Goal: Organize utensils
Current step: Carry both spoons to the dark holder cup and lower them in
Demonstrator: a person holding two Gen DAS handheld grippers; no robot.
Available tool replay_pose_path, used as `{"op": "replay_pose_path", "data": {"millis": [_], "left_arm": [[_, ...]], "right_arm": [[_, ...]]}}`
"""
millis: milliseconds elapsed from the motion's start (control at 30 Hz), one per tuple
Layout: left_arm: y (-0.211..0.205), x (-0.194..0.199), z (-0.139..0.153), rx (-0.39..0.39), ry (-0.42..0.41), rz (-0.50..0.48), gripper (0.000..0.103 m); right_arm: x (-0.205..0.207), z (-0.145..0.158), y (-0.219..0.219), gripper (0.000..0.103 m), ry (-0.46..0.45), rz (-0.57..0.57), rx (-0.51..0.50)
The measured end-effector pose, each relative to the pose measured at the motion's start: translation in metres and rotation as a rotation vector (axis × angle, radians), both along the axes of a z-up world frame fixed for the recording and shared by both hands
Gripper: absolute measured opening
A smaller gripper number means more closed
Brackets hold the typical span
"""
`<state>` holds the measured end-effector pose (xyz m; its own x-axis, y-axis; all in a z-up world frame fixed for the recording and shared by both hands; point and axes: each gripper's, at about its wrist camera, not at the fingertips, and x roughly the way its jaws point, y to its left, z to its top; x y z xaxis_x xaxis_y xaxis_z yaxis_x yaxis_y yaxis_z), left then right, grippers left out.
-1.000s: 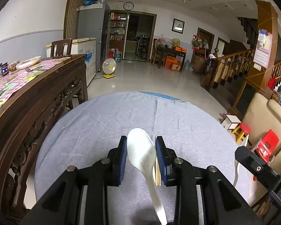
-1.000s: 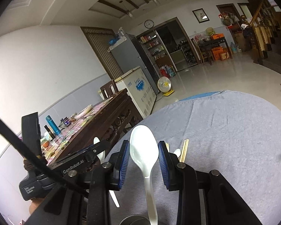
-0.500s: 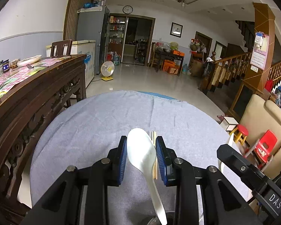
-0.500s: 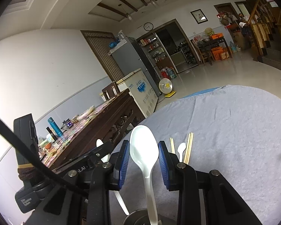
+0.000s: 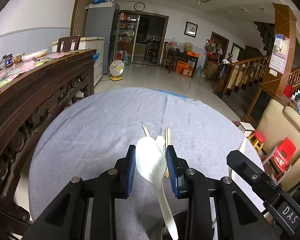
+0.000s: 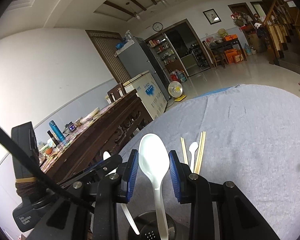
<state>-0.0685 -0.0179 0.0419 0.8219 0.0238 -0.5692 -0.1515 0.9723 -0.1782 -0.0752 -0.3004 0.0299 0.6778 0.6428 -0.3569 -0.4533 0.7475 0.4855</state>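
Note:
My left gripper (image 5: 151, 160) is shut on a large white spoon (image 5: 150, 160), bowl up, with its handle pointing down into a dark round utensil holder (image 5: 180, 228). My right gripper (image 6: 153, 167) is shut on another white spoon (image 6: 153, 158), with its handle over the same perforated holder (image 6: 150, 230). On the grey cloth ahead lie wooden chopsticks (image 6: 200, 150) and a small white spoon (image 6: 193, 150); they also show in the left wrist view, the chopsticks (image 5: 167, 136) beside the small spoon (image 5: 160, 140). The left gripper's body (image 6: 30, 180) stands just left of my right gripper.
The round table has a grey cloth (image 5: 110, 120). A dark carved wooden table (image 5: 40, 84) with dishes stands close on the left. A beige chair (image 5: 280, 136) and red stools (image 5: 284, 154) stand at the right. The right gripper's body (image 5: 260, 182) is at the lower right.
Both grippers have drawn back and lowered with their spoons, so more of the chopsticks and the small spoon shows ahead. The holder now shows below both grippers.

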Motion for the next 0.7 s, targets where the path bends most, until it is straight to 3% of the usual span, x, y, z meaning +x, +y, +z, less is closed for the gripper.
{"op": "replay_pose_path", "data": {"millis": [700], "left_arm": [[-0.001, -0.016, -0.020, -0.031, 0.003, 0.000, 0.032]], "right_arm": [[-0.022, -0.017, 0.001, 0.033, -0.022, -0.010, -0.064]]}}
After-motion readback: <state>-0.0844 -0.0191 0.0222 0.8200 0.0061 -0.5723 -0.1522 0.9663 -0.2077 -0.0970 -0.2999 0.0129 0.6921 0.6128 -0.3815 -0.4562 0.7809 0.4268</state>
